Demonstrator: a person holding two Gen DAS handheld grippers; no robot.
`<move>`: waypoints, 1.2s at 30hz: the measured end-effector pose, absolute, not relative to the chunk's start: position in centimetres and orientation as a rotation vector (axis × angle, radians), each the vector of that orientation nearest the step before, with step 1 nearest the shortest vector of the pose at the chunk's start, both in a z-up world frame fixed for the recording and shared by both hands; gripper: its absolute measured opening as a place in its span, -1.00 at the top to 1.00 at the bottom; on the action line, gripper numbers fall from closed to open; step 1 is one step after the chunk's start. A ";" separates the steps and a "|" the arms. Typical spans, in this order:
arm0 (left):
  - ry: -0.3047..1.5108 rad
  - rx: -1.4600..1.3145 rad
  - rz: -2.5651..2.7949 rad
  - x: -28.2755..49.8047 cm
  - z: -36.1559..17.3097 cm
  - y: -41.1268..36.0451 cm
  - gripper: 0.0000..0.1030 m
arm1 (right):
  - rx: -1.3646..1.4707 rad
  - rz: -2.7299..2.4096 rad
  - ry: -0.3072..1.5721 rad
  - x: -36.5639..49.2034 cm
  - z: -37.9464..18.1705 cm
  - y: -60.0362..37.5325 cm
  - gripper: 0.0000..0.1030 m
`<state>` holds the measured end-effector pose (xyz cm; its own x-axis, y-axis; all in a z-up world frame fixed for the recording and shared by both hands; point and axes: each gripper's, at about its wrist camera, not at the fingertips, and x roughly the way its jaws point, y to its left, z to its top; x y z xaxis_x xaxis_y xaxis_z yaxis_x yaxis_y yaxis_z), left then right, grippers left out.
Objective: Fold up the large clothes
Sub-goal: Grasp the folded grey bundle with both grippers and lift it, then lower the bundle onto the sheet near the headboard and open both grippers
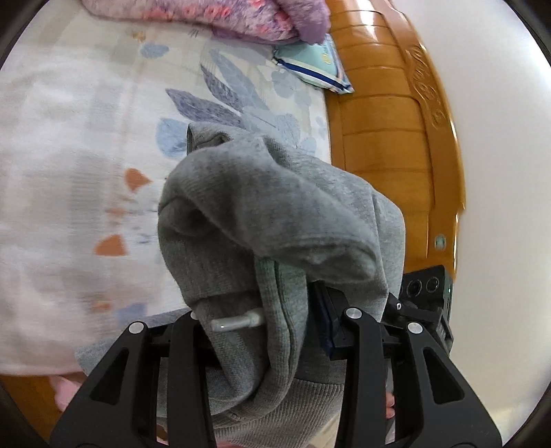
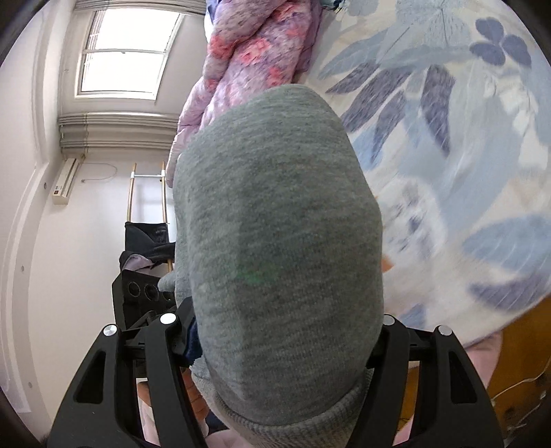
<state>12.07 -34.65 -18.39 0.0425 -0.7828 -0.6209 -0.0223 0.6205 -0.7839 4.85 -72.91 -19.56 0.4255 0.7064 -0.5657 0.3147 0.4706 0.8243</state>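
Left gripper [image 1: 275, 327], right gripper [image 2: 286, 331]: both clamped, angled downward.

One grey sweatshirt [image 1: 268, 213], two grippers, one pink blanket [image 1: 220, 17], one pouch [image 1: 320, 65].

Fingertips of both grippers buried under the bunched grey knitted sweatshirt [image 1: 275, 213]. Jaws' contact with cloth unseen. Floral blue-leaf bed sheet [image 1: 86, 144] smeared by blur at left, likewise in right wrist view. Pink-purple fluffy blanket [image 1: 206, 17] cut off at top edge.
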 end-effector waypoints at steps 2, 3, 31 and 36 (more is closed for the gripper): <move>1.434 -0.752 -0.631 13.3 -19.0 -38.1 0.28 | 1.101 0.348 1.194 6.9 -20.3 -76.4 -0.21; 1.441 -0.765 -0.595 14.0 -19.4 -39.8 0.28 | 1.110 0.362 1.214 7.9 -20.7 -77.7 -0.21; 1.602 -0.144 -0.062 21.5 -34.3 -51.0 0.63 | 0.535 0.115 1.397 15.3 -33.5 -92.1 0.71; 1.571 -0.205 -0.104 25.7 -39.0 -54.1 0.72 | 0.461 0.197 1.465 20.2 -37.2 -87.2 0.77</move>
<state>25.67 -54.06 -39.00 -0.0003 -0.1954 -0.9807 -0.0648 0.9787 -0.1949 20.18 -87.19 -37.21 0.1089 0.4027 -0.9088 0.1482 0.8975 0.4154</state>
